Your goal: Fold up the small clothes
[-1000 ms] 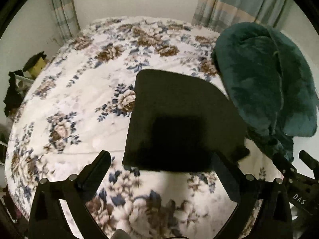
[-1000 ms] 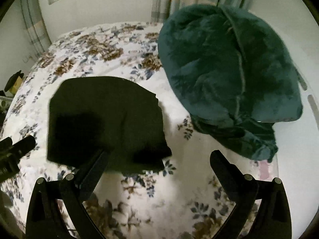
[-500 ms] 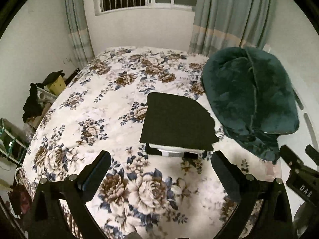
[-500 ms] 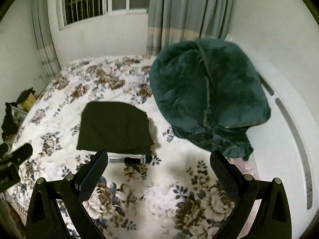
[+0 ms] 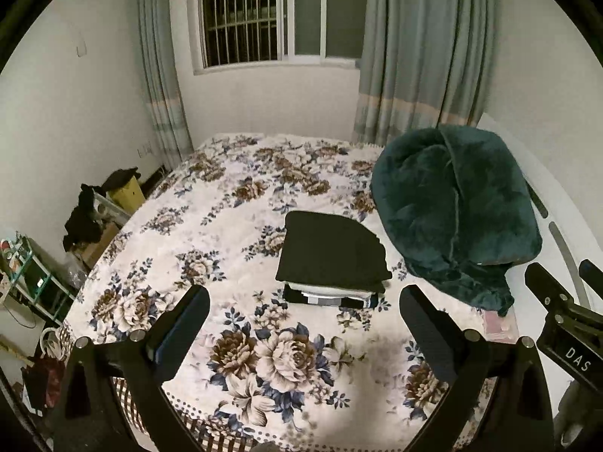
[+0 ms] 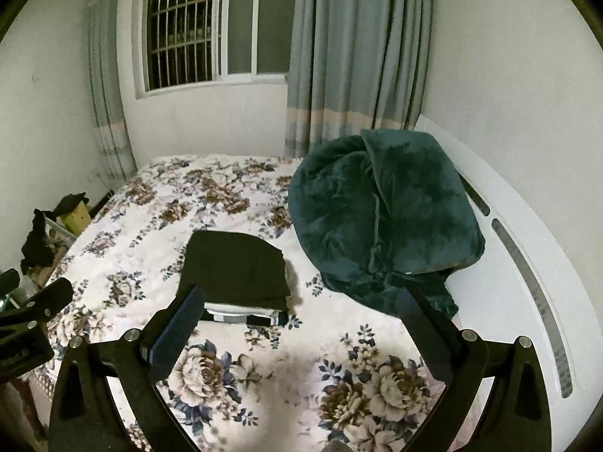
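Note:
A folded black garment (image 5: 331, 250) lies on top of a small stack of folded clothes (image 5: 331, 298) in the middle of the floral bed (image 5: 233, 248). It also shows in the right wrist view (image 6: 233, 269), on the same stack (image 6: 241, 314). My left gripper (image 5: 303, 310) is open and empty, held well back from the stack above the near part of the bed. My right gripper (image 6: 297, 312) is open and empty, also back from the stack. The right gripper's body (image 5: 565, 324) shows at the right of the left wrist view.
A bulky dark green plush blanket (image 5: 456, 207) is heaped at the right of the bed, next to the stack. A white headboard (image 6: 527, 263) runs along the right. Clutter and a yellow box (image 5: 128, 192) stand by the left wall. A window and curtains are behind.
Both grippers have pulled back and up from the stack. The black garment, which filled the views a second ago, now lies small and far ahead.

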`<state>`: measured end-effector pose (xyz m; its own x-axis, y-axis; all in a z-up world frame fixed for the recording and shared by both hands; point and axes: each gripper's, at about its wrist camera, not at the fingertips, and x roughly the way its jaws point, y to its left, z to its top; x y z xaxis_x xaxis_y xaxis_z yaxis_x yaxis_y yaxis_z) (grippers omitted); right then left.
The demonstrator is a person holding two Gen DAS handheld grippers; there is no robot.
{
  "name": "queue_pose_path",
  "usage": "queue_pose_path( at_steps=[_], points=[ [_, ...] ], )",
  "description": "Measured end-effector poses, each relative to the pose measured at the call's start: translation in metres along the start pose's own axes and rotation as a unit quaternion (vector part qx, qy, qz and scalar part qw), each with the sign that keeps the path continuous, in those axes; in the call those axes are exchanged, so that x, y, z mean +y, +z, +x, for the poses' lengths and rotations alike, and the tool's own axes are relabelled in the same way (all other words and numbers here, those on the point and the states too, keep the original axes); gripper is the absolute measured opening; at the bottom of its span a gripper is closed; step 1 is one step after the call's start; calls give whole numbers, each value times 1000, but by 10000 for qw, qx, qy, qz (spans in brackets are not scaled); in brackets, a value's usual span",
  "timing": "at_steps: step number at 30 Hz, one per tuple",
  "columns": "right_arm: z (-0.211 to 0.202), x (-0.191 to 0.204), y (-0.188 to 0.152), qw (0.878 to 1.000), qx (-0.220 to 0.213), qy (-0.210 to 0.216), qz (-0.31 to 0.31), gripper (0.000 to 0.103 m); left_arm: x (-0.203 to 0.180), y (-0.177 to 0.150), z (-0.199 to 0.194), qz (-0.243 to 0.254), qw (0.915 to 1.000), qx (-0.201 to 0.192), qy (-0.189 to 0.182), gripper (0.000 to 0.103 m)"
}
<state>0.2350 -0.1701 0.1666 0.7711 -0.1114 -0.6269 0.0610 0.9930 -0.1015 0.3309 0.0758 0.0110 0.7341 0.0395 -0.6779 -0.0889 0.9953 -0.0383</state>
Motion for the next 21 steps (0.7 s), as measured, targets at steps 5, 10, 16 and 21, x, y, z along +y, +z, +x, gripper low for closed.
queue_pose_path(
  at_steps=[5, 10, 16, 21],
  points=[
    [-35, 2, -2, 9997, -227, 27, -48, 103, 2, -8, -23, -47, 9999, -91, -3, 103],
    [-54, 1, -2, 9994, -332, 79, -50, 103, 4, -14, -40, -80, 9998, -194, 19, 103],
    [-64, 2, -2, 9993, -357, 90, -97, 103, 6, -16, -50, -103, 9994, -310, 93, 103],
    [-65, 0, -3, 9993, -341, 108, -98, 103, 8, -19, -55, -140, 9991, -371, 155, 103]
  ],
)
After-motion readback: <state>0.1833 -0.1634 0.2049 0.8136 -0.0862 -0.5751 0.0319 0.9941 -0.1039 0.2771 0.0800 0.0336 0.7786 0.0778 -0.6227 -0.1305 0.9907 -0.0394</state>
